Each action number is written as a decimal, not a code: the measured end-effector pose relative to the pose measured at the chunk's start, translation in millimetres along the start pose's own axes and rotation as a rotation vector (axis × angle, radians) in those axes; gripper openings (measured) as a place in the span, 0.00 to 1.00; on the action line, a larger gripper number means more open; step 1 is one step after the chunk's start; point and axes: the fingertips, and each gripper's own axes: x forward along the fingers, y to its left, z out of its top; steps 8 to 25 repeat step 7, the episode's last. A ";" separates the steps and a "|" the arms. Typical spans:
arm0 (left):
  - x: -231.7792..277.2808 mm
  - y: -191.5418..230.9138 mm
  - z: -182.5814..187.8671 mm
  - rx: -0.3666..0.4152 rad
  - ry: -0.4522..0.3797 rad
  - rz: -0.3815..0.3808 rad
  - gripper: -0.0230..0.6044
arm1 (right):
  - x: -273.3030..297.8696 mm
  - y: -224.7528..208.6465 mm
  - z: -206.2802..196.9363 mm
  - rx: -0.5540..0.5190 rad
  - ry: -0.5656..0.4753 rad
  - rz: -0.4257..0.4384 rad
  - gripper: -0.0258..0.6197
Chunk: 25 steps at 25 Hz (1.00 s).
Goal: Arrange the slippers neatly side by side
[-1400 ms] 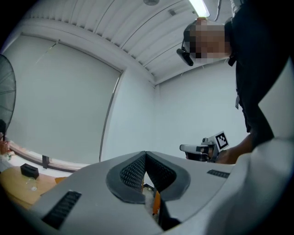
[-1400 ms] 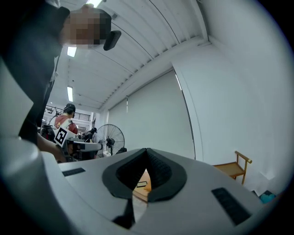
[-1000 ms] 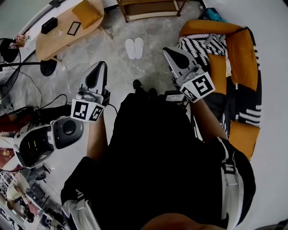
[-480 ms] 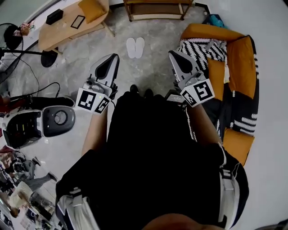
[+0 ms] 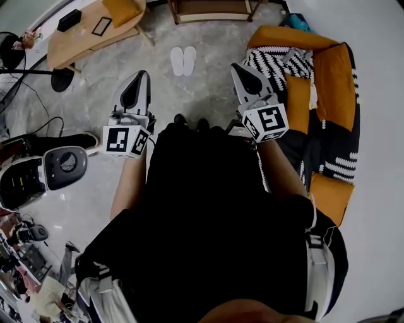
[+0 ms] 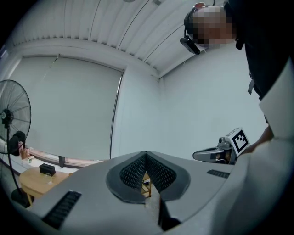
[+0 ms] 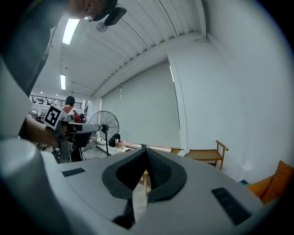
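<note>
Two white slippers (image 5: 183, 60) lie close together, side by side, on the grey floor ahead of the person's feet in the head view. My left gripper (image 5: 136, 84) is held level at the left, well short of the slippers, with its jaws closed and nothing between them. At the right, my right gripper (image 5: 239, 70) is likewise shut and empty, away from the slippers. In the left gripper view the pads (image 6: 138, 170) meet at the tip, and in the right gripper view the pads (image 7: 156, 167) do the same. Neither gripper view shows the slippers.
An orange sofa (image 5: 331, 76) with a black-and-white throw (image 5: 271, 63) stands at the right. A wooden table (image 5: 82, 35) and a standing fan (image 5: 12, 53) are at the upper left, a wooden bench (image 5: 211, 9) at the top. A grey machine (image 5: 38, 173) and cables lie at the left.
Both grippers have shifted a little in the head view, the left one moving leftward. The slippers stay together on the floor, and both grippers remain closed.
</note>
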 end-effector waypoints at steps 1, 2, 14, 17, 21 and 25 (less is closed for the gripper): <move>3.2 10.2 2.5 0.000 0.008 0.000 0.06 | 8.1 0.4 2.7 0.002 0.007 -0.006 0.09; 7.3 21.1 6.2 -0.002 0.018 -0.002 0.06 | 17.4 0.8 6.9 0.006 0.014 -0.011 0.09; 28.9 51.1 33.1 0.010 0.032 -0.035 0.06 | 53.3 -1.4 27.5 0.022 0.033 -0.017 0.09; 28.9 51.1 33.1 0.010 0.032 -0.035 0.06 | 53.3 -1.4 27.5 0.022 0.033 -0.017 0.09; 28.9 51.1 33.1 0.010 0.032 -0.035 0.06 | 53.3 -1.4 27.5 0.022 0.033 -0.017 0.09; 28.9 51.1 33.1 0.010 0.032 -0.035 0.06 | 53.3 -1.4 27.5 0.022 0.033 -0.017 0.09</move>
